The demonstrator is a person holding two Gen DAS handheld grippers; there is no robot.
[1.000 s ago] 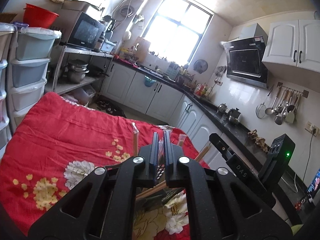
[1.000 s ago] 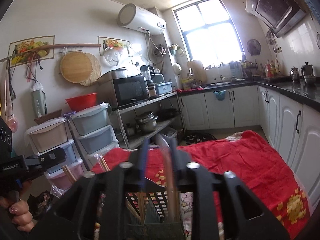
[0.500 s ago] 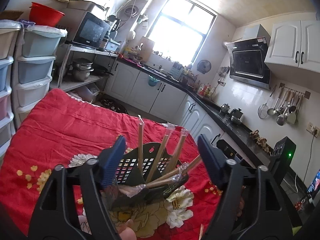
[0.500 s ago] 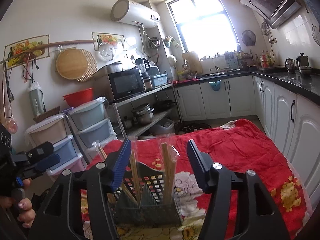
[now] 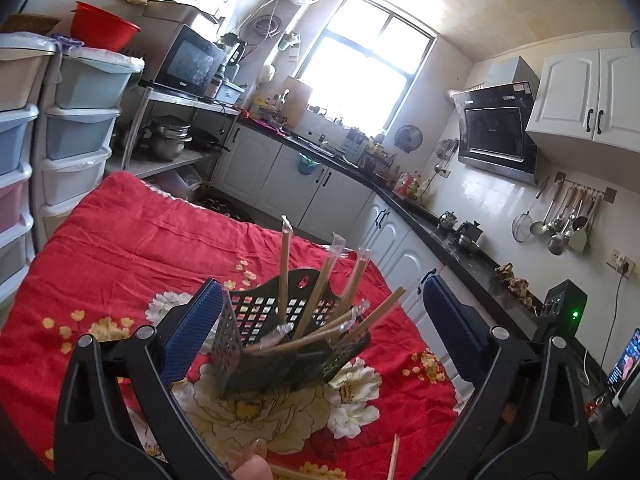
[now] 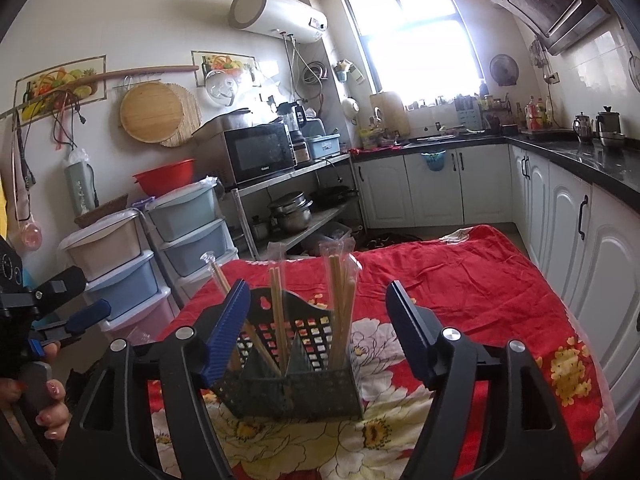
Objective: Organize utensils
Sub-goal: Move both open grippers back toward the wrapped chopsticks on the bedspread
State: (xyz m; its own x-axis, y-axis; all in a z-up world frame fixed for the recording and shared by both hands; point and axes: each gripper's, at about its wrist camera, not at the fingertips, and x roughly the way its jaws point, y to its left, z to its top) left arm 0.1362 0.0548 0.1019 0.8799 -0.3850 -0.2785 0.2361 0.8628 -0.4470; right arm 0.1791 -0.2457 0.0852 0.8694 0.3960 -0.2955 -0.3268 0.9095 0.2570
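Observation:
A dark perforated utensil basket [image 5: 276,344] stands on the red flowered cloth [image 5: 128,252]; it also shows in the right wrist view [image 6: 296,376]. Several plastic-wrapped chopstick pairs [image 5: 316,300] stand or lean in it, also seen from the right wrist [image 6: 340,304]. My left gripper [image 5: 320,320] is open and empty, its jaws wide on either side of the basket. My right gripper [image 6: 320,324] is open and empty, just in front of the basket. A loose chopstick [image 5: 394,456] lies at the near edge of the cloth.
Stacked plastic drawers [image 6: 188,232] and a metal shelf with pots [image 6: 292,212] stand beyond the table. White cabinets [image 6: 560,208] run along the right. The left gripper's body [image 6: 48,312] and the hand holding it show at the far left of the right wrist view.
Both grippers were shut on wrapped chopsticks over the basket a second ago. Both have opened wide and pulled back, and the chopsticks now stand in the basket.

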